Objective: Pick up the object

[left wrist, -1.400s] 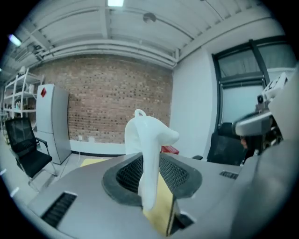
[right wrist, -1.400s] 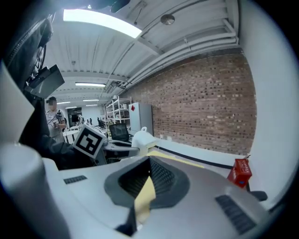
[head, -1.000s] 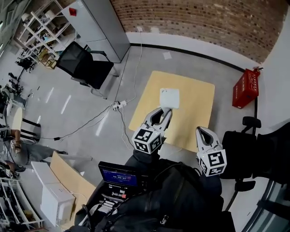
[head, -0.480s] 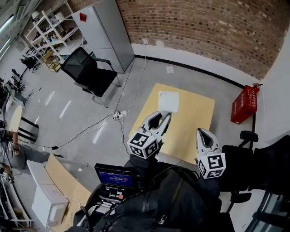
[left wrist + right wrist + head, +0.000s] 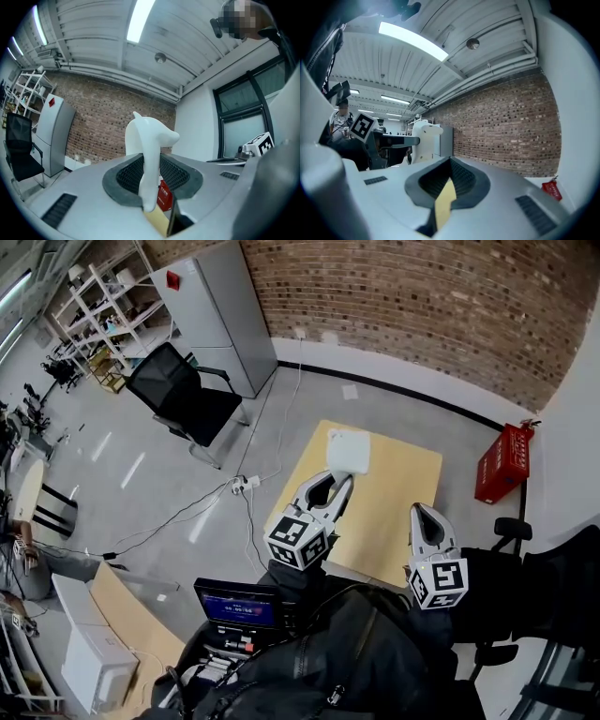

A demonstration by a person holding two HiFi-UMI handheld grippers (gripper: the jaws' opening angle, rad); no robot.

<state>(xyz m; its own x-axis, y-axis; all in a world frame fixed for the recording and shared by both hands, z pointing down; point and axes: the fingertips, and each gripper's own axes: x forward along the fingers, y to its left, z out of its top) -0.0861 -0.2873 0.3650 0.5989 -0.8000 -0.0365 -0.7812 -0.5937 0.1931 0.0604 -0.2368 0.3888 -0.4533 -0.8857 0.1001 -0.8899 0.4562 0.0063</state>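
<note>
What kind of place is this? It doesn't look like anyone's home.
Most likely a workshop or lab in an industrial-style building. There is a bare brick wall, shelves loaded with gear, and cables trailing across the grey floor near an office chair and a small wooden table.

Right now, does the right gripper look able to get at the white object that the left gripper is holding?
Probably yes: the white object juts clear of the left gripper above the table, and nothing stands between it and the right gripper, whose jaws are empty.
</note>
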